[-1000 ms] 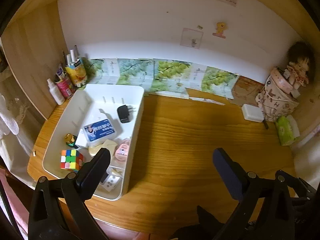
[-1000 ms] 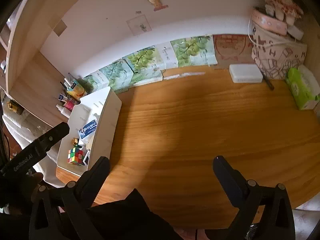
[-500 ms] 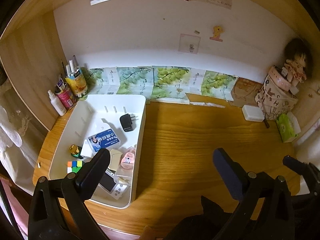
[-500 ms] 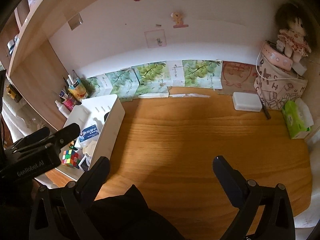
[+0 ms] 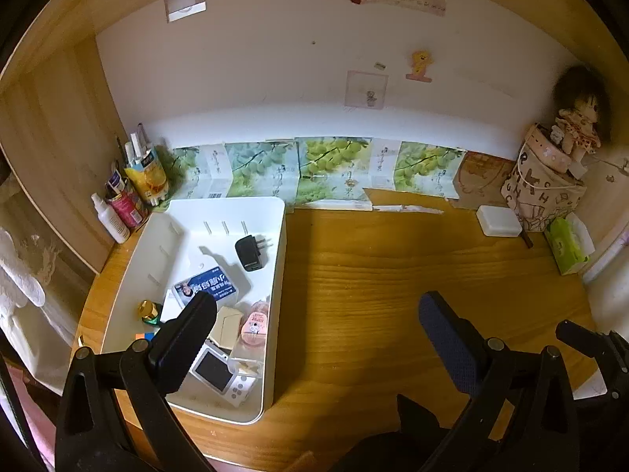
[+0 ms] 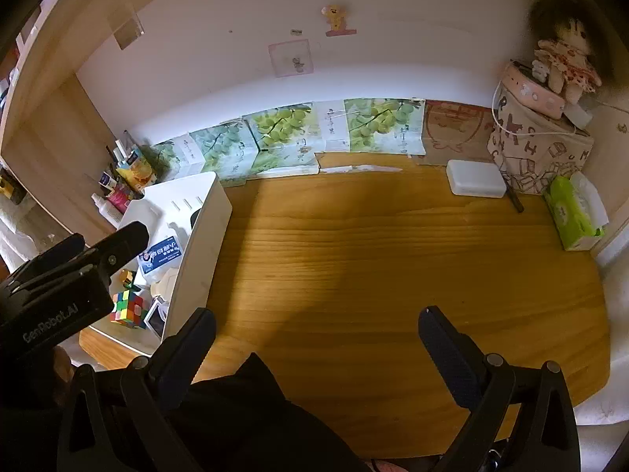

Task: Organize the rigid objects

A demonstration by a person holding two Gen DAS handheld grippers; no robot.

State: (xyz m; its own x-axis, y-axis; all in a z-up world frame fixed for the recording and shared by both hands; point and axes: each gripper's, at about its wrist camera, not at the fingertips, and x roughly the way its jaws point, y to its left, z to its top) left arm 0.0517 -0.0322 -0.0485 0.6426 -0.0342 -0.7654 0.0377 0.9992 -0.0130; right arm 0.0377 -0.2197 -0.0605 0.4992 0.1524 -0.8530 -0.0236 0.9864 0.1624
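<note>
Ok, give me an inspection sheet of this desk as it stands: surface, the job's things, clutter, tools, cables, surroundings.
Surface: wooden desk, middle bare.
Job's things: white bin at the left holds a black charger, blue-labelled box, pink item, white camera, colour cube.
Clutter: bottles at the back left; white case, green tissue pack, patterned box with a doll at the right.
Tools: left tool and right tool both open, empty.
Cables: white cord over the patterned box.
Surroundings: white wall with stickers; grape-print panels.
</note>
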